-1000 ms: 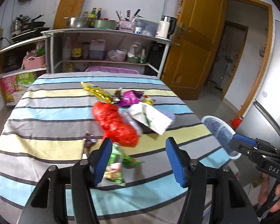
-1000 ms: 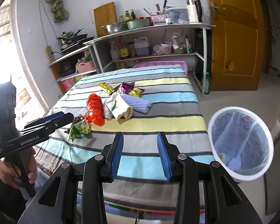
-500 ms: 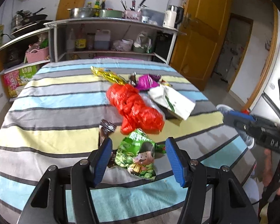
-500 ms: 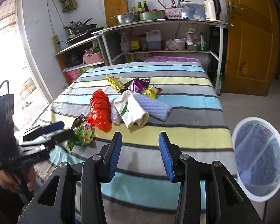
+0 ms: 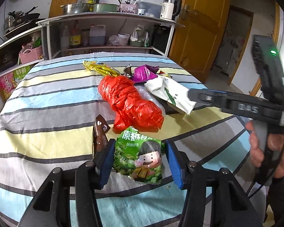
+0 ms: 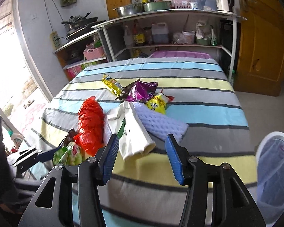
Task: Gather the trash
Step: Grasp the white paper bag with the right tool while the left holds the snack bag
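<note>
Left wrist view puts the green crinkled snack packet with the cartoon face [image 5: 139,156] straight ahead of my left tool [image 5: 139,162], lying flat on the striped cloth of the desk [image 5: 47,102] and sitting between the two blue pads. Its long axis runs away from me, roughly along the line the tool points, so the pads face its two long edges. The jaws are closing; the left pad looks to be at the packet's edge, while a sliver of cloth shows between the packet and the right pad, so I judge it is not yet pinched. A small brown wrapper [image 5: 100,132] stands just beside the left pad and could get caught in the squeeze.

My right tool [image 6: 142,151] is nearer the white crumpled paper bag with the green mark [image 6: 132,132], which lies ahead and slightly left of centre, its long axis also running away from me. Those jaws are opening, with nothing between them. The white mesh bin [image 6: 274,162] stands off the desk's right edge, closer to my right hand.
</note>
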Tool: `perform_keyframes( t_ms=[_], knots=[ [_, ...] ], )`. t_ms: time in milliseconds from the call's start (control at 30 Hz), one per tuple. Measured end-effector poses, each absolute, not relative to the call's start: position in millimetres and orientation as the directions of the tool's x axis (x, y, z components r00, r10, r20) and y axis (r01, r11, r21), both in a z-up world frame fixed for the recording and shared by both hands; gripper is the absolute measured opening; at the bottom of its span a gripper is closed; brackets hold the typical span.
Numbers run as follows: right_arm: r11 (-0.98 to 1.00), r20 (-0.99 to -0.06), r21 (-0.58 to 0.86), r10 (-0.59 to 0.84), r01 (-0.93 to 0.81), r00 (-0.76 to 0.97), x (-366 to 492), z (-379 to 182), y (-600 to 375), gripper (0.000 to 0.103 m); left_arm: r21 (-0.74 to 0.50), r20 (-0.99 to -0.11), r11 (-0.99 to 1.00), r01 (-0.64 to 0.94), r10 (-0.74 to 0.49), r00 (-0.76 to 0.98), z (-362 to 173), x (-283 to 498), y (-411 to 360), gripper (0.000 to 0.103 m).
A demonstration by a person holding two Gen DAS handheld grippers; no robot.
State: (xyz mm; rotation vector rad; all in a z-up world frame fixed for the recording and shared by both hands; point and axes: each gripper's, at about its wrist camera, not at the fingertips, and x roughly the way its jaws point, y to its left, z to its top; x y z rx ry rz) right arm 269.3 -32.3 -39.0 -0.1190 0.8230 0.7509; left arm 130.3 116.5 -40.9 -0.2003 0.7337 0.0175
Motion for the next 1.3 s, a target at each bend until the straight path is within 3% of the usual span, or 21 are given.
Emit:
perform_keyframes(
  t_ms=[33, 100, 367, 933, 1300],
  knots=[
    [0.735, -0.707, 0.187, 0.561, -0.651, 0.430, 271.1, -41.8, -29.4, 0.051, -0.178, -0.666, 0.980, -0.086, -0.056, 0.744, -40.7, 130.5, 116.8, 0.053],
    [0.728, -0.721, 0.192, 0.559, -0.658, 0.408, 273.1, -47.7, -22.8, 0.034, -0.186, -0.663, 0.979, -0.085, -0.061, 0.747, -40.8, 129.1, 117.9, 0.053],
    [0.721, -0.719, 0.222, 0.576, -0.656, 0.389, 262.8, -51.5, -27.0, 0.016, -0.194, -0.661, 0.977, -0.086, -0.066, 0.747, -39.9, 128.8, 118.8, 0.048],
    [0.762, -0.674, 0.264, 0.584, -0.592, 0.451, 228.4, -30.3, -88.5, 0.015, -0.206, -0.627, 0.977, -0.049, -0.094, 0.773, -14.2, 119.3, 97.5, 0.045],
    [0.822, -0.649, 0.260, 0.537, -0.507, 0.538, 212.9, -14.4, -148.8, 0.015, -0.224, -0.578, 0.972, 0.069, -0.189, 0.793, 9.5, 145.0, 50.4, 0.045]
  ],
)
